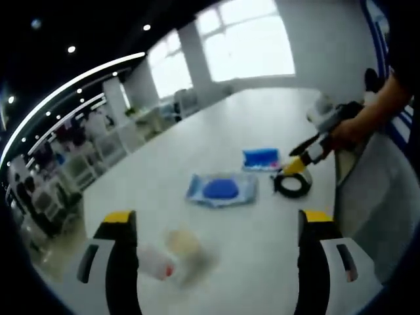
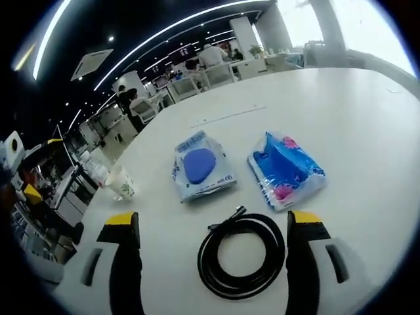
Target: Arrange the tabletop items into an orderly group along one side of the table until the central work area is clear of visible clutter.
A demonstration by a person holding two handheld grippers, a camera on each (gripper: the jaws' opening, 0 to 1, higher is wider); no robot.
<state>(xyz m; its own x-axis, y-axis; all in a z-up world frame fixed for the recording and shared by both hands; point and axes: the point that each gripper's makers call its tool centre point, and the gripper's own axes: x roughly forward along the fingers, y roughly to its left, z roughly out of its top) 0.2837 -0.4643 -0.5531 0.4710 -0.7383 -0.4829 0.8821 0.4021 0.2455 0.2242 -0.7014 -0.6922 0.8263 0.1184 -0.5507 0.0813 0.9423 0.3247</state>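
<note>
My left gripper [image 1: 218, 220] is open, low over the white table [image 1: 262, 111]. A blurred pale cup [image 1: 182, 252] lies between its jaws. Beyond it lie a clear pack with a blue oval [image 1: 222, 189], a blue packet [image 1: 261, 159] and a black cable coil [image 1: 292, 185]. My right gripper [image 1: 303, 163], held by a hand [image 1: 348, 130], hovers just over that coil. In the right gripper view, my right gripper [image 2: 211, 222] is open and its jaws flank the cable coil [image 2: 209, 262]. The oval pack [image 2: 200, 167], blue packet [image 2: 285, 170] and printed cup [image 2: 119, 184] lie ahead.
The table edge [image 2: 98, 216] runs at the left, with office desks and seated people [image 2: 197, 65] beyond. Bright windows [image 1: 249, 39] stand at the far end. The person's sleeve [image 1: 400, 72] reaches in from the right. Bare tabletop stretches behind the items.
</note>
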